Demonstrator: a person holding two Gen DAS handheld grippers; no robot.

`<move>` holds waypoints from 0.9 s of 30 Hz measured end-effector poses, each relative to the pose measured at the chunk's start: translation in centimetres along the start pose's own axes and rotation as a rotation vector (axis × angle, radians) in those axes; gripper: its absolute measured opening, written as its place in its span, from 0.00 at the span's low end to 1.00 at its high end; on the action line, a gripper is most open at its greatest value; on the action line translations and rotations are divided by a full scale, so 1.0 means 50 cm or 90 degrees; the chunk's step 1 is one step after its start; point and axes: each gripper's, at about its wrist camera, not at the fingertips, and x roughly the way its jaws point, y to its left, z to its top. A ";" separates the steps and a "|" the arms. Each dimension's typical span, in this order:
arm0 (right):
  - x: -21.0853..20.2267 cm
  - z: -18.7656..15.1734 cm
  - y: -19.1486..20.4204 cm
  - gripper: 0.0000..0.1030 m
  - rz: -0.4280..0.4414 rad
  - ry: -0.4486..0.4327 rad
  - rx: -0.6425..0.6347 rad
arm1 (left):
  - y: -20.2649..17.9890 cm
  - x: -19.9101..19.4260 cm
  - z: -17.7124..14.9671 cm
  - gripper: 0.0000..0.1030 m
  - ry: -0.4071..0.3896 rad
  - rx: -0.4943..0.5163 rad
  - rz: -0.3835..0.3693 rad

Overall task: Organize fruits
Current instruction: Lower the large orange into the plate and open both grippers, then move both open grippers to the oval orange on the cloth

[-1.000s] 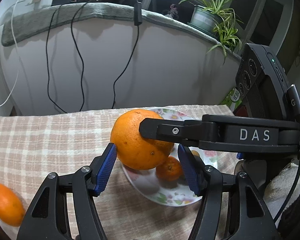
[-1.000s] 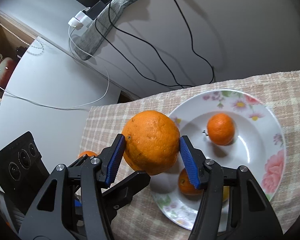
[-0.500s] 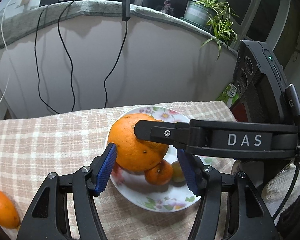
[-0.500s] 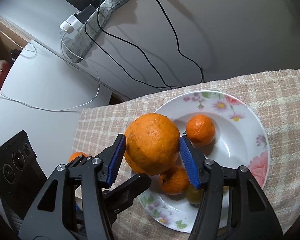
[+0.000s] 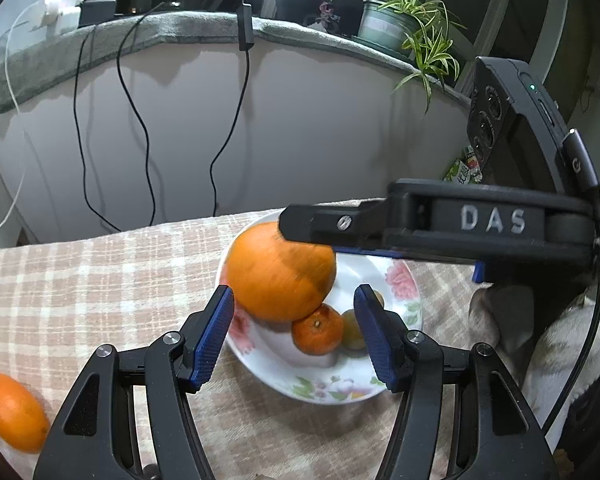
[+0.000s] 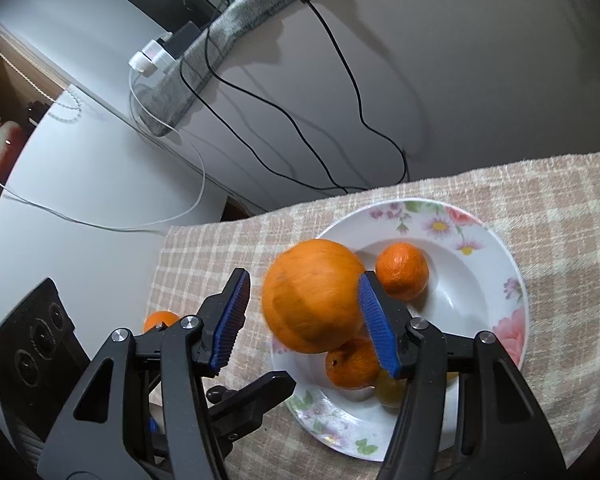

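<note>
A large orange (image 6: 314,296), blurred by motion, is over the near-left part of the floral plate (image 6: 500,248), against a small tangerine (image 6: 352,362). My right gripper (image 6: 302,280) stands open around it: a gap shows at the left pad and the right pad overlaps its edge. In the left wrist view the orange (image 5: 280,276) hangs just under the right gripper's finger (image 5: 340,224). A second tangerine (image 6: 402,270) and a yellowish fruit (image 6: 390,390) lie on the plate. My left gripper (image 5: 293,292) is open and holds nothing, close before the plate (image 5: 328,384).
One more tangerine (image 5: 12,412) lies loose on the checked cloth (image 5: 100,280) at the near left. Behind the table a pale wall carries hanging black cables (image 5: 140,140). A potted plant (image 5: 392,24) stands on the ledge at the right.
The orange was clamped between the right pads; now it is blurred, looks smaller and lower, with a gap at the left pad. Both grippers have edged closer over the plate.
</note>
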 end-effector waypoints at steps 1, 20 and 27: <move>-0.005 0.001 0.003 0.58 0.002 -0.003 -0.003 | 0.001 -0.004 -0.001 0.59 -0.002 0.000 0.001; -0.081 -0.036 0.054 0.64 -0.052 -0.093 -0.104 | 0.042 -0.111 -0.058 0.59 -0.066 0.003 0.029; -0.107 -0.056 0.061 0.64 -0.029 -0.118 -0.111 | 0.073 -0.155 -0.092 0.59 -0.083 -0.002 0.067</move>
